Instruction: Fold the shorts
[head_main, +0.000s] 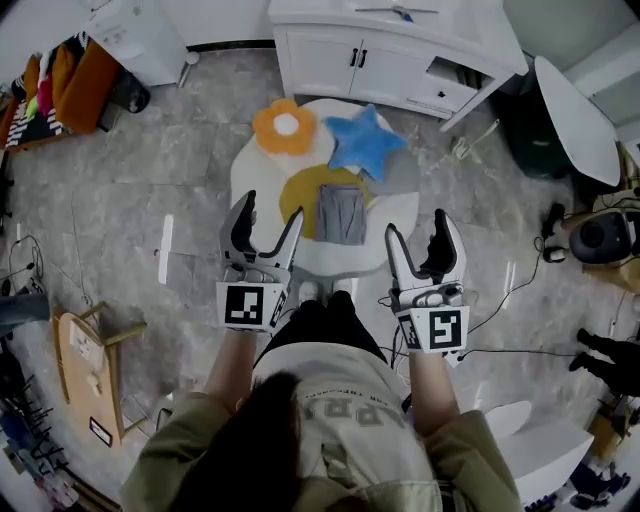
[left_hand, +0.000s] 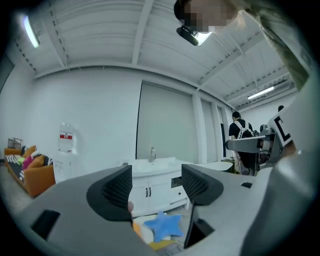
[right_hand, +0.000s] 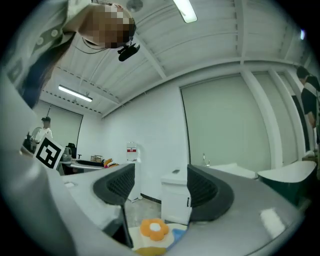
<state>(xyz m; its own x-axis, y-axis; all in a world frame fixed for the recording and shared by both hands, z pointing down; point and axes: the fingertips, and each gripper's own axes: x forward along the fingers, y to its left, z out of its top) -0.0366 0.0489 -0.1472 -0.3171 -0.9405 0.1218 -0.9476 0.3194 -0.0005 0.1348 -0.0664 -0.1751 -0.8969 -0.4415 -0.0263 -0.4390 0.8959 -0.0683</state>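
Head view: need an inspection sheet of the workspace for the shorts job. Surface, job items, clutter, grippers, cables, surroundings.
Surface: white lobed surface, mat or low table, cannot tell which; grey floor around it.
Job's things: grey shorts, folded into a rectangle, partly on a yellow round mat.
Clutter: orange flower cushion and blue star cushion beyond the shorts.
Grippers: left gripper and right gripper both open, empty, clear of the shorts.
Cables: thin cable on the floor at right.
Surroundings: white cabinet, orange sofa, wooden chair.
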